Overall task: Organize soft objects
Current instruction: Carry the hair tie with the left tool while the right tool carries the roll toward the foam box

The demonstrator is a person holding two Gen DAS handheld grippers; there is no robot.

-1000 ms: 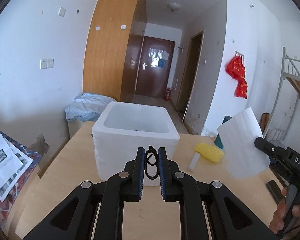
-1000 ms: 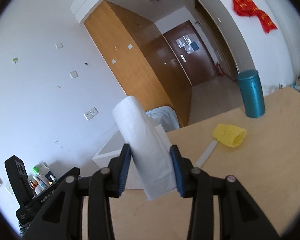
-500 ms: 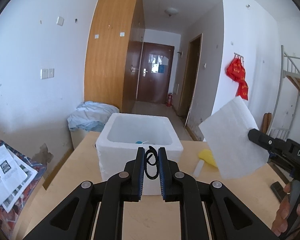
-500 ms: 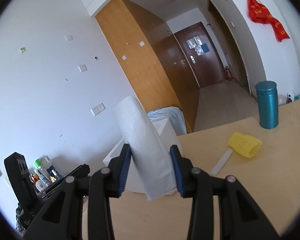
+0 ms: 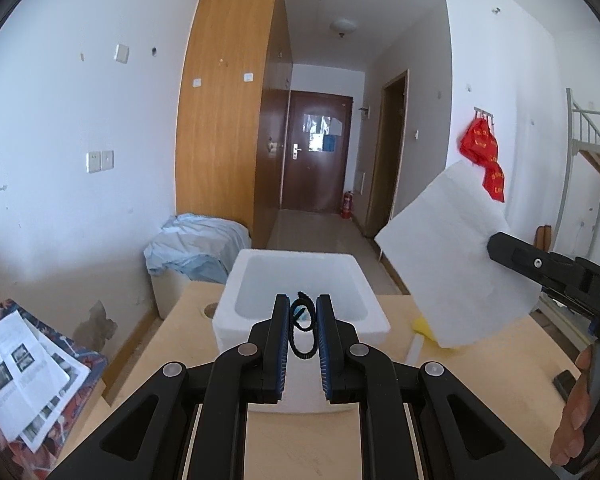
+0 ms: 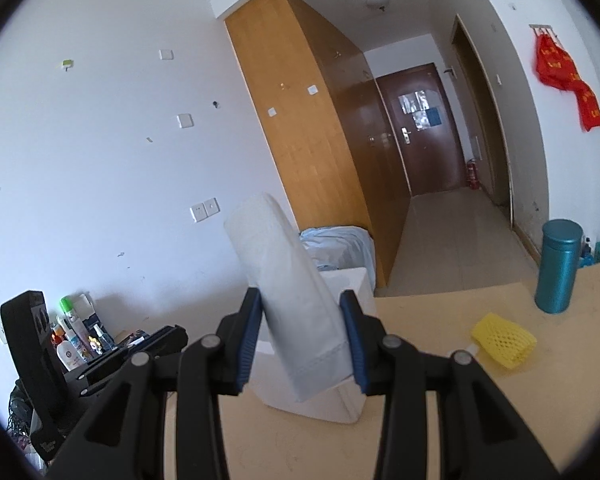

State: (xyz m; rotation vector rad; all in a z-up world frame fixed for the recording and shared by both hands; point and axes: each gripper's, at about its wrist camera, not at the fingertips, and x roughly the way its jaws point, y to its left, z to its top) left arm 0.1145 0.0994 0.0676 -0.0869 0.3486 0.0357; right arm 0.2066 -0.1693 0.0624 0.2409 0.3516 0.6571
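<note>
Left wrist view is showing the left gripper [image 5: 303, 334] pinching a thin black elastic loop [image 5: 300, 330] at the near rim of the open white foam box [image 5: 260, 312] on the wooden table [image 5: 180, 340]. To the right, the right gripper [image 6: 305, 338] is squeezing a folded white paper towel pad [image 6: 296, 312]. Both soft items are seemingly heading for the box; next, each needs positioning over the opening before release. Inside, only something small and blue is peeking out.

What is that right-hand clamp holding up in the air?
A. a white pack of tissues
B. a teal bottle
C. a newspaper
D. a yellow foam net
A: the right gripper is clamped on the white tissue pack, held up off the table.
</note>
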